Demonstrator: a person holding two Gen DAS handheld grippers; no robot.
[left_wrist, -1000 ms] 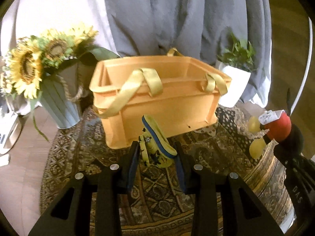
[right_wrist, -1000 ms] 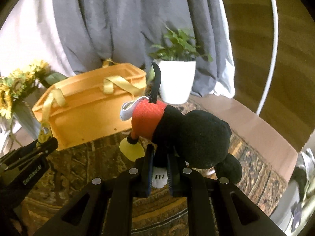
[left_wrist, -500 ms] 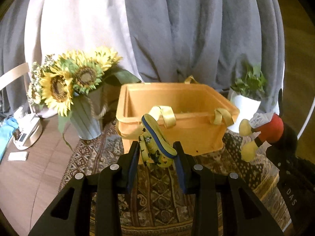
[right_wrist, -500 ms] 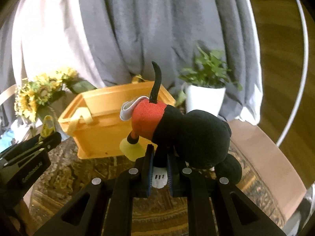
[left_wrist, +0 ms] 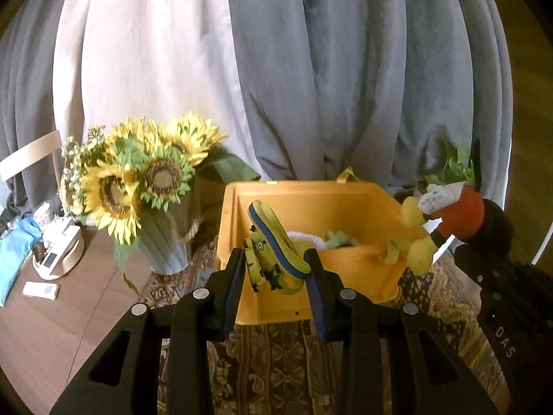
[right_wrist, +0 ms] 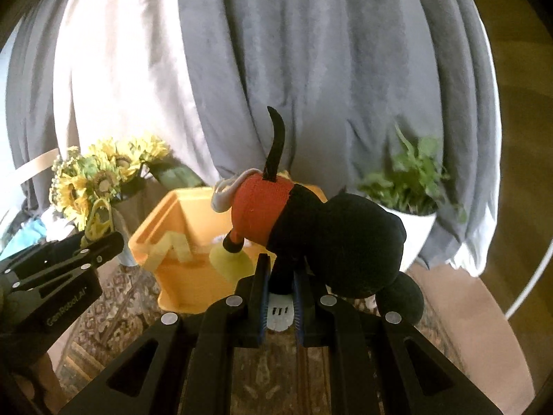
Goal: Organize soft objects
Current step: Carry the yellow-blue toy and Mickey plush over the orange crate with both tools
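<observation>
The left gripper (left_wrist: 274, 273) clamped a yellow slipper (left_wrist: 276, 249), its long axis tilting up-left toward the orange bin (left_wrist: 345, 200). The right gripper (right_wrist: 280, 287) pinched a mouse plush (right_wrist: 311, 228) by one arm, tail pointing up.

The right gripper (right_wrist: 280, 288) is clamping the arm of a black plush mouse (right_wrist: 331, 238) in red shorts, holding it up in front of the orange basket (right_wrist: 172, 276), which is sitting on a patterned rug (right_wrist: 114, 307). The left gripper (right_wrist: 103, 242) is reaching in from the left edge, pinching a small yellow toy (right_wrist: 98, 223). Sunflowers (right_wrist: 100, 176) and a potted plant (right_wrist: 414, 190) are flanking the basket before grey curtains (right_wrist: 311, 69).
</observation>
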